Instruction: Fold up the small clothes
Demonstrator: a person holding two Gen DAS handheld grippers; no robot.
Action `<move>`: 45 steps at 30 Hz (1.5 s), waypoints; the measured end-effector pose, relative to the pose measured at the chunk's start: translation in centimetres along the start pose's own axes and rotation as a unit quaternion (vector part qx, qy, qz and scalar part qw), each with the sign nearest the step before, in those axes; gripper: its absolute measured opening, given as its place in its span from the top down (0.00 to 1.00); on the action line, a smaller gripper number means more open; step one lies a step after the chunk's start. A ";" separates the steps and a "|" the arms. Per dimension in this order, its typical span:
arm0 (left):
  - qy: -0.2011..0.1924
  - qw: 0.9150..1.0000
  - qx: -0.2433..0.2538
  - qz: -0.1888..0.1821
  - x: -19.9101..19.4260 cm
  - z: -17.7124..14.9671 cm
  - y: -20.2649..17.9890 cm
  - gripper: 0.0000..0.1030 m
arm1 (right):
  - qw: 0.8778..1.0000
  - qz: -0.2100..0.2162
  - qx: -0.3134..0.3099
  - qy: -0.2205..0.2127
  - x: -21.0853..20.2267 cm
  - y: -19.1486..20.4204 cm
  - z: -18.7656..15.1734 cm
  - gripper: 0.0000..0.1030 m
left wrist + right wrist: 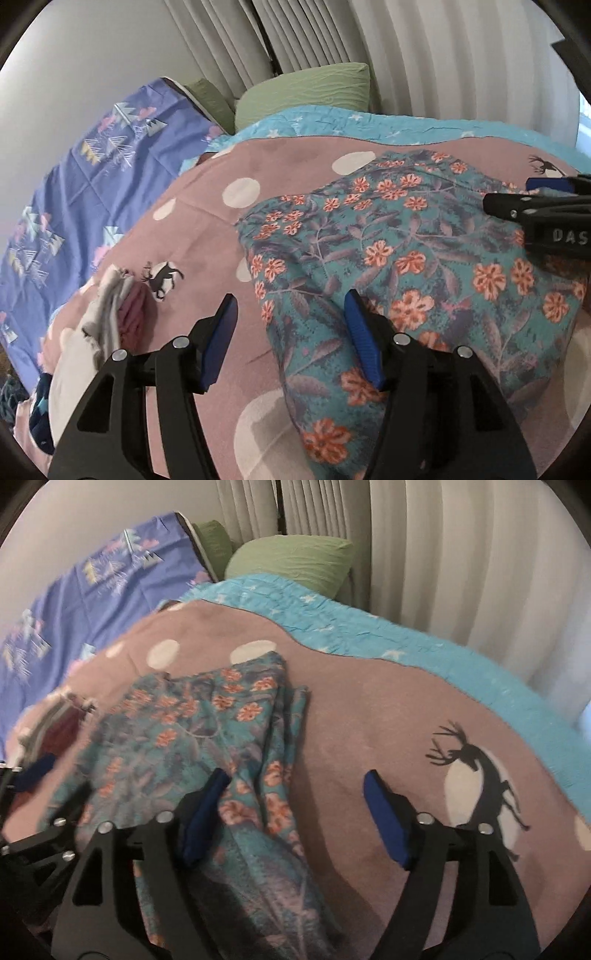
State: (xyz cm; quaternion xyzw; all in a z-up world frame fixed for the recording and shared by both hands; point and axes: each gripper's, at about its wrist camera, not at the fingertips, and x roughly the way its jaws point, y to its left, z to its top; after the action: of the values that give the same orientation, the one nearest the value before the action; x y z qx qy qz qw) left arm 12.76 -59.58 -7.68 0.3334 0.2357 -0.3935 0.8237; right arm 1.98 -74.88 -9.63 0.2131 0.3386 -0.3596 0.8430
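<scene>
Both claws hang open and empty over a floral garment (406, 258) on the pink blanket (369, 709): left claw (291, 332) astride its edge, right claw (295, 812) beside it.

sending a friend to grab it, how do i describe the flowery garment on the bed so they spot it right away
Look on the bed's pink blanket with white dots and deer. The garment lies on it, between the two open grippers. It is the only teal cloth with orange flowers and grey leaves; the small clothes pile beside it is white and pink.

two grippers (290, 339) (295, 812), one floral garment (406, 251), two green pillows (306, 92), one small clothes pile (110, 317)
</scene>
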 end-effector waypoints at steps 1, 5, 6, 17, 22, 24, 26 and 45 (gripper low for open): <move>0.001 1.000 -0.007 0.000 -0.3 -0.2 0.1 0.41 | 1.000 -0.001 0.003 0.002 0.0 0.0 -0.1 0.21; 0.002 0.999 -0.042 -0.012 -2.6 -1.1 0.6 0.35 | 1.000 -0.021 0.015 -0.007 -0.6 -1.1 0.2 0.15; -0.001 0.998 -0.053 -0.016 -3.7 -1.7 0.7 0.31 | 0.999 -0.032 0.018 -0.010 -1.1 -1.4 -0.1 0.14; -0.055 0.992 -0.089 -0.071 -16.1 -9.1 -0.2 0.01 | 0.994 -0.006 0.026 -0.104 -19.3 -1.1 -12.3 0.06; -0.112 0.984 -0.122 -0.059 -23.2 -10.7 -0.2 0.01 | 0.994 0.013 0.023 -0.103 -23.9 -1.1 -15.8 0.03; -0.124 0.982 -0.130 -0.058 -25.5 -11.1 -0.1 0.01 | 0.993 0.008 0.006 -0.114 -25.9 -0.5 -16.3 0.02; -0.138 0.980 -0.133 -0.055 -27.5 -11.6 0.1 0.01 | 0.991 0.006 0.000 -0.135 -28.0 -0.2 -16.9 0.02; -0.183 0.967 -0.177 0.028 -39.7 -17.6 0.7 0.01 | 0.982 0.000 -0.024 -0.189 -38.8 1.8 -21.1 0.02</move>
State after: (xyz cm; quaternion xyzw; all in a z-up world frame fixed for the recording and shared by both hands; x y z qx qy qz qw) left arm -11.87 -26.77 6.66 0.1113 0.1377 -0.3761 0.9095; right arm -25.39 -43.10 4.35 0.1209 0.1820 -0.3852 0.8966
